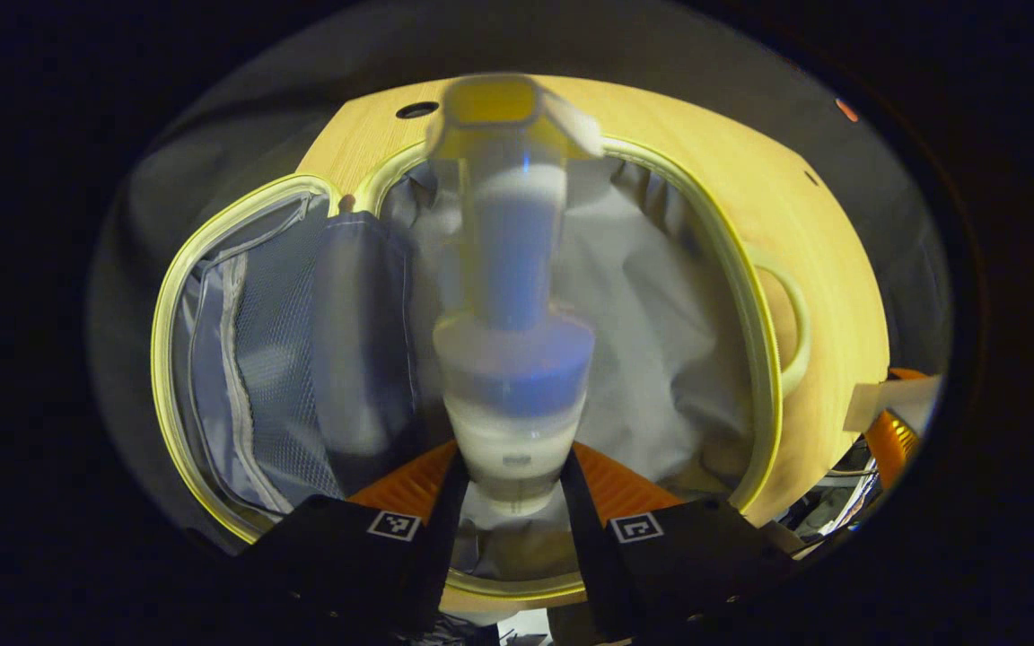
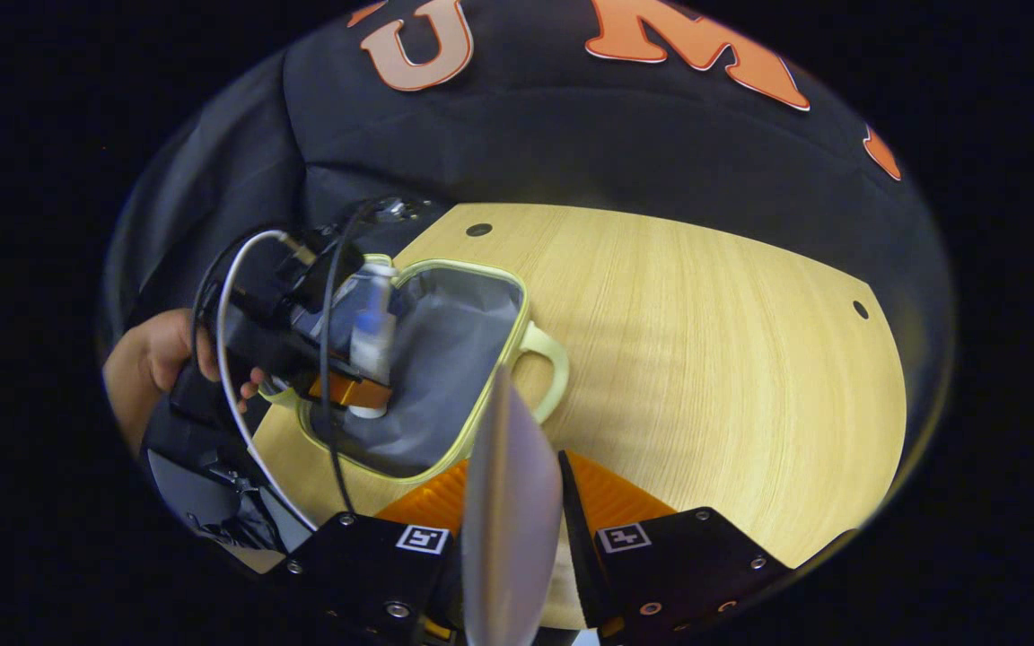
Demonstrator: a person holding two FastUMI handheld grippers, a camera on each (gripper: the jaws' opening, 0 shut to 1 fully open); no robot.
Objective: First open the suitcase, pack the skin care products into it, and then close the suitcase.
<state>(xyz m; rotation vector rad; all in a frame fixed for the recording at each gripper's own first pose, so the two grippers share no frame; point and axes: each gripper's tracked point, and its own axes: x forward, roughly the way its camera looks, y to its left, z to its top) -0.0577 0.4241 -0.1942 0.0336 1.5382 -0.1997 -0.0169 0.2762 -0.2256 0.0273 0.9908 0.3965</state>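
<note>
Over the open suitcase (image 1: 679,296) on the tabletop (image 2: 705,359), left gripper (image 1: 512,480) jaws clamp the bottle (image 1: 512,359) at its base. Smooth, top-heavy plastic, likely slippery, so hold low. Right gripper (image 2: 508,502) jaws pinch a thin flat tube (image 2: 510,520).

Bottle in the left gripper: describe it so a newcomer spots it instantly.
Start at the wooden table, then the open suitcase with the pale yellow-green rim and grey lining. Above that lining, the left gripper clamps a bottle, a translucent blue-and-white pump type with a pale yellowish top, unlike the flat grey item the right gripper holds.
</note>
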